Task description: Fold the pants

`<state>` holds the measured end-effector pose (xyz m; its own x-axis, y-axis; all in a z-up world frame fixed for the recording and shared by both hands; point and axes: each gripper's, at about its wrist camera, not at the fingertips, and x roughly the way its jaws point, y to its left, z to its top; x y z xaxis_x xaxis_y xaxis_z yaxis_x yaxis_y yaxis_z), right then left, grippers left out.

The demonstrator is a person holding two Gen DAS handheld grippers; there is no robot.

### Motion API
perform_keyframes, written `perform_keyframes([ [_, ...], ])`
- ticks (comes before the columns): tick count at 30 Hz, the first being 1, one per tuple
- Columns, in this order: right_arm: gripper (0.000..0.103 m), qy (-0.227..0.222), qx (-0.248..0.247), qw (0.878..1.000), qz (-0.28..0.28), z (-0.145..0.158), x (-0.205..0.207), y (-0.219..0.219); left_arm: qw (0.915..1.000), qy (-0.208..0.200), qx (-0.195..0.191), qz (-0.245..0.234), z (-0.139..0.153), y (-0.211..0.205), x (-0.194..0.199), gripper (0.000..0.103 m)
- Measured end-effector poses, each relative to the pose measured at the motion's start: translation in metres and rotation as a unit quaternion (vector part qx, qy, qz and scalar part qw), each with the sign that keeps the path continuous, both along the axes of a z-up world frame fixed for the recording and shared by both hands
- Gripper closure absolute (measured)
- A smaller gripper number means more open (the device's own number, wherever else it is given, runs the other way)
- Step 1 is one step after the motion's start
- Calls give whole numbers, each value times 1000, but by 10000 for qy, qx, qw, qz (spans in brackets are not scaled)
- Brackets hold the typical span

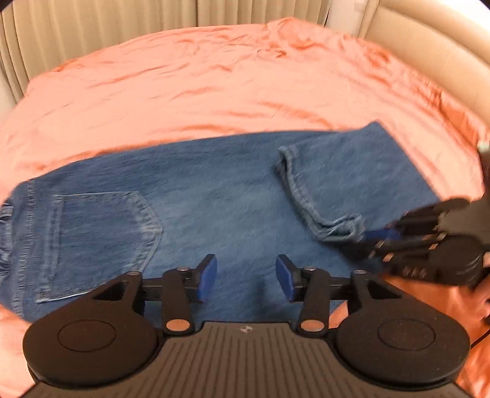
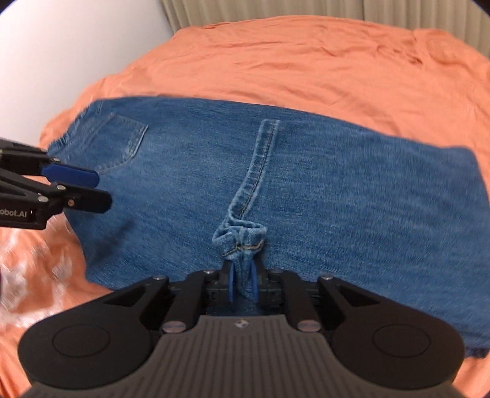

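Waistband end: seen at the far left of the pants (image 1: 214, 196), back pocket (image 1: 101, 238) facing up.
Pants: blue denim, laid flat across the orange sheet (image 1: 183, 91), already doubled over, leg hem (image 1: 309, 196) brought back onto the thigh area.
Left gripper (image 1: 246, 277): held over the middle of the near edge of the denim; fingers set moderately wide, nothing seen between the blue pads (image 1: 208, 275).
Hem corner (image 2: 242, 238): bunched up, pinched in the right gripper (image 2: 242, 283).
Right gripper: fingers narrow, denim fold clamped between the pads; seen low at the right edge of the left wrist view, motion-blurred.
Background: beige curtain (image 1: 92, 21) seen behind the bed, padded headboard (image 1: 428, 30) at the right.
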<state>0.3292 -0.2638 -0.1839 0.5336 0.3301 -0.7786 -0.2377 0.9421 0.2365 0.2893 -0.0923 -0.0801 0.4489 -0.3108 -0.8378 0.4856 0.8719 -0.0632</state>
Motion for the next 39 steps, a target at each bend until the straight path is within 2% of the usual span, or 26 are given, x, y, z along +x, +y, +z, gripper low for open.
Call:
perform_keyframes([
  [2, 82, 54, 119, 9999, 36, 6, 3, -5, 9994, 110, -325, -25, -1, -3, 8, 45],
  [4, 70, 27, 114, 9999, 96, 16, 4, -8, 9977, 200, -641, 31, -5, -4, 20, 39],
  [5, 60, -1, 97, 9999, 130, 22, 3, -12, 9966, 256, -778, 103, -8, -7, 25, 37],
  [6, 58, -56, 86, 9998, 148, 28, 2, -16, 9952, 315, -901, 203, -11, -9, 31, 36],
  [10, 56, -153, 17, 9999, -34, 43, 4, -41, 9878, 612, -1309, 576, -26, -19, 59, 33],
  [13, 56, -205, -409, 9985, -312, 46, 12, -61, 9812, 888, -1509, 814, -45, -29, 82, 33],
  [16, 56, -155, -638, 9958, -638, 38, 19, -88, 9767, 1212, -1563, 830, -66, -39, 101, 33],
  [19, 56, -155, -868, 9916, -951, 30, 23, -116, 9784, 1138, -1527, 811, -78, -50, 112, 33],
  [21, 57, -150, -994, 9882, -1154, 25, 24, -134, 9795, 1032, -1567, 728, -79, -58, 114, 50],
  [22, 58, -134, -1020, 9871, -1227, 24, 25, -144, 9821, 932, -1523, 604, -77, -62, 114, 77],
  [23, 66, -126, -1049, 9860, -1291, 23, 28, -151, 9866, 762, -1369, 460, -74, -68, 114, 84],
  [24, 80, -125, -1099, 9846, -1352, 20, 30, -157, 9917, 480, -1147, 319, -67, -75, 109, 87],
  [25, 86, -122, -1156, 9833, -1403, 19, 34, -163, 9946, 134, -1023, 134, -59, -81, 103, 92],
  [26, 92, -134, -1173, 9826, -1436, 18, 38, -169, 9950, -246, -959, -106, -49, -86, 96, 94],
  [27, 93, -184, -1168, 9821, -1465, 17, 42, -172, 9934, -556, -957, -298, -39, -87, 89, 95],
  [29, 95, -353, -1114, 9814, -1523, 19, 51, -180, 9886, -976, -1008, -543, -23, -88, 78, 95],
  [30, 95, -442, -1054, 9810, -1565, 21, 57, -182, 9880, -1110, -908, -581, -21, -88, 75, 95],
  [31, 95, -521, -968, 9805, -1631, 21, 63, -185, 9898, -1097, -698, -591, -25, -91, 76, 96],
  [34, 98, -571, -817, 9778, -1843, 14, 90, -190, 9964, -673, -170, -488, -55, -96, 88, 96],
  [35, 102, -443, -829, 9766, -1936, 6, 100, -192, 9976, -537, -113, -424, -65, -95, 92, 96],
  [39, 103, -48, -874, 9735, -2112, -25, 128, -199, 9987, -366, -237, -273, -86, -86, 99, 95],
])
